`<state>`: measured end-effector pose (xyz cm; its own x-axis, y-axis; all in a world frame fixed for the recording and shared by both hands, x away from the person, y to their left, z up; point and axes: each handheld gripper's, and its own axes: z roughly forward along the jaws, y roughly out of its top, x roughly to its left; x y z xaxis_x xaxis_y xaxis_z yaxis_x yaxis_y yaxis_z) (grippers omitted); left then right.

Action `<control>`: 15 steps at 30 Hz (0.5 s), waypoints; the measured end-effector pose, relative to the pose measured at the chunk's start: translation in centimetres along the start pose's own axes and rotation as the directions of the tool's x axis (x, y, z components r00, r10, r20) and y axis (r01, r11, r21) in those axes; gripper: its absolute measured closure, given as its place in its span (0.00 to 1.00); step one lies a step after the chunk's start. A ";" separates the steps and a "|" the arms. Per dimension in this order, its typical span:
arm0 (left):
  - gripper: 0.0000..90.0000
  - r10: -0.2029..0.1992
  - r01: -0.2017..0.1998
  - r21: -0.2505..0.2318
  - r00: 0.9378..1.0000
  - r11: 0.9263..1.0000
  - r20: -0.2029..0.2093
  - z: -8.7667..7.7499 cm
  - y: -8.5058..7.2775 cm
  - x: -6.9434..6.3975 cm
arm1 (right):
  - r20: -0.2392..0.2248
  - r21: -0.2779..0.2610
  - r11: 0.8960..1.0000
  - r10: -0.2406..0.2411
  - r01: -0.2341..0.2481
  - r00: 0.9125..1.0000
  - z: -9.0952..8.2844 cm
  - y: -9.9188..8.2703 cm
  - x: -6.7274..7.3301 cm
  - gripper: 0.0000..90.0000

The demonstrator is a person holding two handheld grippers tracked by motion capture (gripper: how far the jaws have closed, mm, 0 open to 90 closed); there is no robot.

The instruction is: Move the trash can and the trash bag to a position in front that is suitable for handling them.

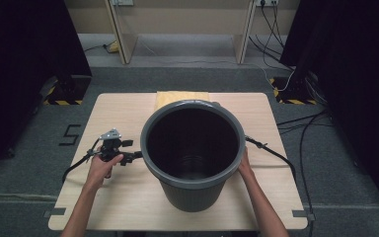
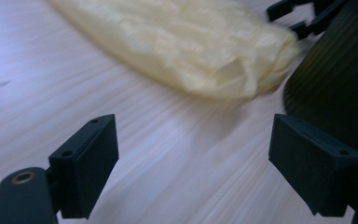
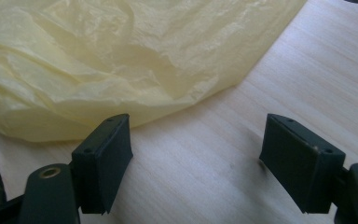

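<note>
A tall dark grey bin [image 1: 190,195] stands upright in the middle of the wooden table [image 1: 118,113]. Behind it lies a pale yellow plastic bag [image 1: 182,97]. My left gripper [image 1: 132,149] is just left of the bin's rim, and its jaws point at the bin. In the left gripper view it [image 2: 193,140] is open over bare wood, with the bag [image 2: 191,46] ahead and the bin's wall [image 2: 335,79] at the right. My right hand [image 1: 244,165] is at the bin's right side. The right gripper [image 3: 198,140] is open low over the table, the bag [image 3: 98,60] just beyond its left jaw.
Black curtains flank the table on both sides. Cables [image 1: 306,128] run over the grey floor at the right. A wooden frame [image 1: 121,44] stands at the back. The table's front edge lies close to the bin's base.
</note>
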<state>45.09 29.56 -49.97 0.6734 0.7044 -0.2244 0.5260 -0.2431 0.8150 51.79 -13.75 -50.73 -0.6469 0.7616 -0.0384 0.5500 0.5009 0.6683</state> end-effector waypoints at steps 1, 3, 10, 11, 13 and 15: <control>0.17 -0.010 0.010 0.000 0.999 1.000 -0.031 -0.3 -0.4 0.2 | 0.003 0.004 1.000 -0.005 0.005 1.000 -0.1 0.0 0.0 0.28; 0.17 -0.031 0.031 0.005 0.997 0.999 -0.072 -0.5 -1.3 0.5 | 0.008 0.011 1.000 -0.005 0.005 1.000 -0.2 0.0 0.0 0.30; 0.17 0.032 -0.011 0.103 0.980 0.995 -0.197 -0.7 -3.3 0.2 | -0.030 -0.069 0.996 0.048 -0.050 0.998 -1.4 0.9 -0.6 0.29; 0.17 0.051 -0.026 0.118 0.975 0.993 -0.218 -0.7 -3.4 0.0 | -0.036 -0.077 0.995 0.056 -0.059 0.998 -1.5 1.1 -0.8 0.28; 0.17 0.082 -0.049 0.136 0.966 0.989 -0.244 -0.8 -3.6 -0.4 | -0.033 -0.082 0.996 0.044 -0.047 0.998 -1.8 1.7 -1.0 0.27; 0.16 0.078 -0.046 0.134 0.966 0.990 -0.248 -0.8 -3.6 -0.4 | -0.039 -0.090 0.996 0.025 -0.029 0.999 -1.8 2.4 -0.8 0.27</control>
<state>42.47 30.68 -52.41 0.5625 0.8265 -0.0206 0.5593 -0.3621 0.7457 52.63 -13.93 -47.75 -0.6531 0.7572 0.0078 0.5187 0.4399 0.7331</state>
